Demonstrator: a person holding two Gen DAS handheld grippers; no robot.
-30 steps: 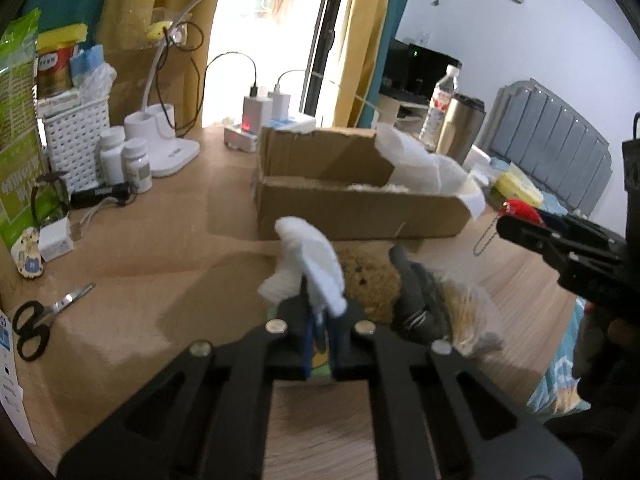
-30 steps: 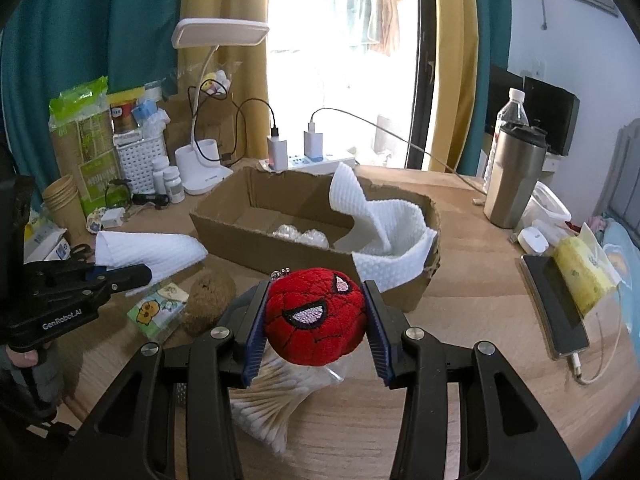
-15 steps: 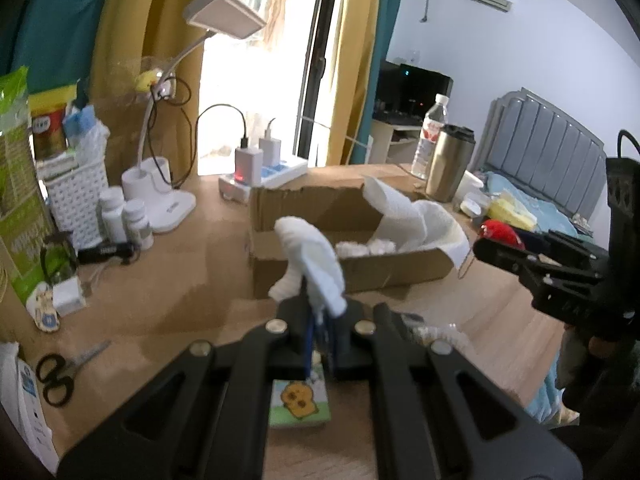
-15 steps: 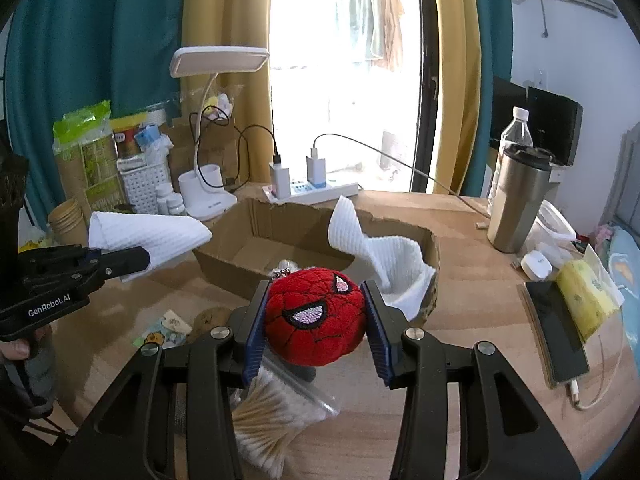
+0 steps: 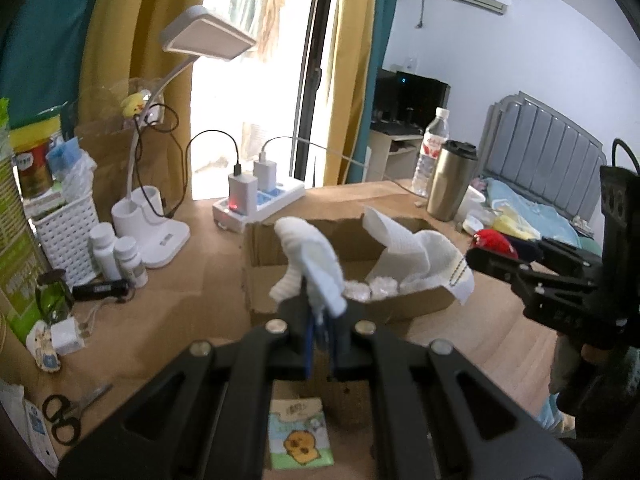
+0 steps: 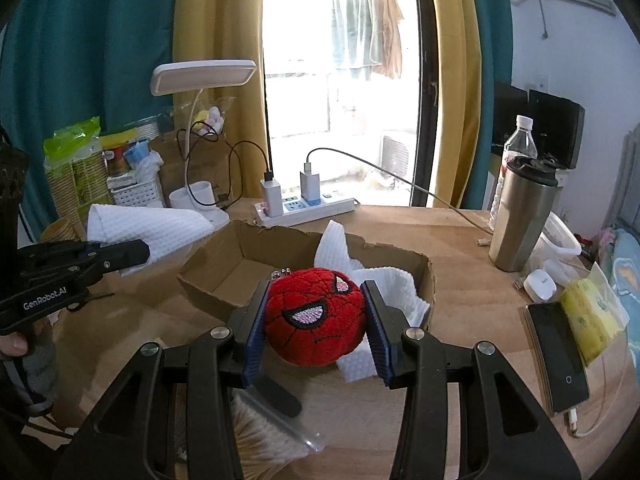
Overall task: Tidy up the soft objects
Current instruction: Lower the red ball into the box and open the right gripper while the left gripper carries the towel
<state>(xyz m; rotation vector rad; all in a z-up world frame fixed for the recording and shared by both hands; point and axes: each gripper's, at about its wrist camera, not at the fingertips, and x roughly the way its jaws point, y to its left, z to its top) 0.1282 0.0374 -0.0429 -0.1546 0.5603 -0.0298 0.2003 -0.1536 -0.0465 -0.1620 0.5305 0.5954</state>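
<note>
A bright window with yellow and teal curtains stands behind a cluttered wooden table (image 5: 192,272). From the left wrist, the left hand-held gripper (image 5: 320,336) is pressed together on a white cloth (image 5: 310,264), held up just in front of an open cardboard box (image 5: 348,276) — a second white cloth (image 5: 416,252) lies draped over the box's right end. A small cartoon packet (image 5: 300,438) lies on the table beneath the gripper, scissors (image 5: 66,414) at the near left.

From the right wrist, the right hand-held gripper (image 6: 316,324) pinches a red plush ball (image 6: 316,316) between blue pads, near the box's (image 6: 248,256) front edge. A bag of cotton swabs (image 6: 268,436) lies below; a steel tumbler (image 6: 520,216) and a phone (image 6: 558,356) sit at the right.
</note>
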